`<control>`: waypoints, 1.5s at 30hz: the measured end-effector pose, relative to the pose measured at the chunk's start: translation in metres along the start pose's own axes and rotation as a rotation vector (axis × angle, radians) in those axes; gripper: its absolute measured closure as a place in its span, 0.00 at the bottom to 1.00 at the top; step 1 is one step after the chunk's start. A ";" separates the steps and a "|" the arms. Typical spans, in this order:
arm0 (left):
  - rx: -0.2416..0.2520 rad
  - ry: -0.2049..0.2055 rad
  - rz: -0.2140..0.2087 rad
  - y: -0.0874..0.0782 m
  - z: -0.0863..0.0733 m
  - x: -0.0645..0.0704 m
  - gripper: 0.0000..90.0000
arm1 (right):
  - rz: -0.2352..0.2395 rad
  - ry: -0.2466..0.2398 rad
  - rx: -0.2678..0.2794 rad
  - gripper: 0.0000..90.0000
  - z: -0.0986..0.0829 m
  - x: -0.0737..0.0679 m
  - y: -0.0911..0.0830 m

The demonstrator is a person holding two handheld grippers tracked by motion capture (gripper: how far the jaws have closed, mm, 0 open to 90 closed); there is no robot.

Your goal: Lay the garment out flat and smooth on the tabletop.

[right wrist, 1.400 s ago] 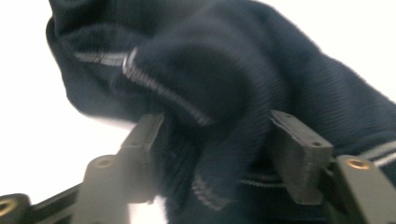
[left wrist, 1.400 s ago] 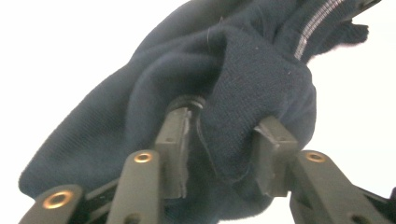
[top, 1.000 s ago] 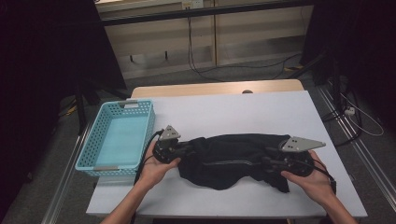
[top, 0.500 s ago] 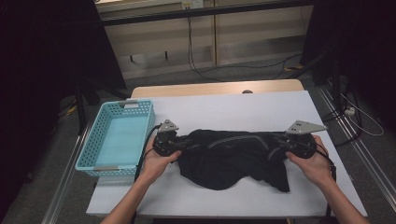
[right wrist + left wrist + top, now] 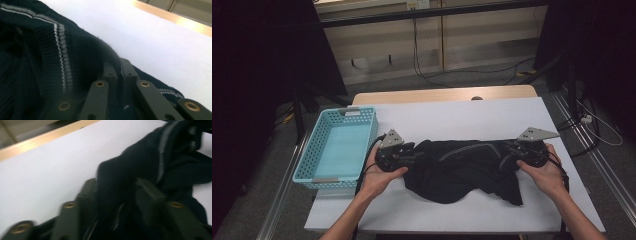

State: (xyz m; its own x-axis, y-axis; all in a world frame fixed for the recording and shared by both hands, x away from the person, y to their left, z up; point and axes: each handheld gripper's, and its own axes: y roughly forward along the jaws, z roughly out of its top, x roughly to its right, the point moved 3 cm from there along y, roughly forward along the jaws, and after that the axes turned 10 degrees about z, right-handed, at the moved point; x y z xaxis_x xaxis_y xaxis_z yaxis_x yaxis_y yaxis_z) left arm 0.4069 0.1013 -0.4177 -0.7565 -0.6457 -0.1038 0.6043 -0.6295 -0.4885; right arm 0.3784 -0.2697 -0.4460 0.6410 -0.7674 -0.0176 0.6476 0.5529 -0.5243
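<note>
Dark knit garment (image 5: 467,167) stretched across the white table (image 5: 452,115), mid-spread, w/ me running both grippers from afar. Left gripper (image 5: 404,156) has the garment's left end; in the left gripper view its jaws stand apart w/ a thick fold of fabric (image 5: 117,195) bunched between them, gripping the cloth. Right gripper (image 5: 512,156) has the right end; right gripper view shows its jaws pinched nearly together on a ribbed edge (image 5: 110,60) beside the grey stripes (image 5: 62,62).

What's changed over the last sec: both grippers have moved away from me, toward the table's far side, and drawn a bit farther apart. The garment's top edge, slack and curved before, now runs close to a straight line btwn the two jaws. The lower part trails toward me in a loose, crumpled lobe, w/ one flap hanging at lower right.

My read: top hem is now taut, so the pull is doing its job, but the body isn't flat yet. Prob. next is to lay it down and smooth it out, or fold it. The blue basket (image 5: 302,170) sits empty, just left of my left hand (image 5: 379,177), apart from the garment. Right hand (image 5: 544,172) sits near the table's right edge.
</note>
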 end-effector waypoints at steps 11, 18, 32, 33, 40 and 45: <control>0.027 0.043 -0.050 -0.004 0.008 0.012 0.83 | -0.003 -0.007 0.001 0.94 0.001 0.000 0.003; 0.015 0.052 -0.149 -0.010 0.008 0.026 0.89 | -0.006 0.005 0.003 0.94 0.002 0.002 0.006; -0.055 0.084 0.010 0.036 0.000 0.010 0.75 | -0.018 0.009 0.031 0.94 0.015 0.005 0.009; -0.055 0.059 0.016 0.039 0.001 0.004 0.74 | -0.023 0.007 0.042 0.94 0.019 0.006 0.009; -0.066 -0.065 0.002 0.046 -0.003 -0.016 0.65 | -0.051 0.008 0.033 0.94 0.022 0.013 0.024; -0.037 -0.046 -0.046 0.028 0.005 -0.007 0.54 | -0.059 0.021 0.028 0.94 0.019 0.019 0.029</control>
State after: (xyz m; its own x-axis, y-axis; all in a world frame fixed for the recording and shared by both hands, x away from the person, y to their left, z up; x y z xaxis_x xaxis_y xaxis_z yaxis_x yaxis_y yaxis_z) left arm 0.4301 0.0857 -0.4266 -0.7703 -0.6364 -0.0413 0.5590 -0.6426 -0.5240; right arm 0.4169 -0.2617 -0.4449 0.5930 -0.8052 -0.0054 0.6951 0.5153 -0.5013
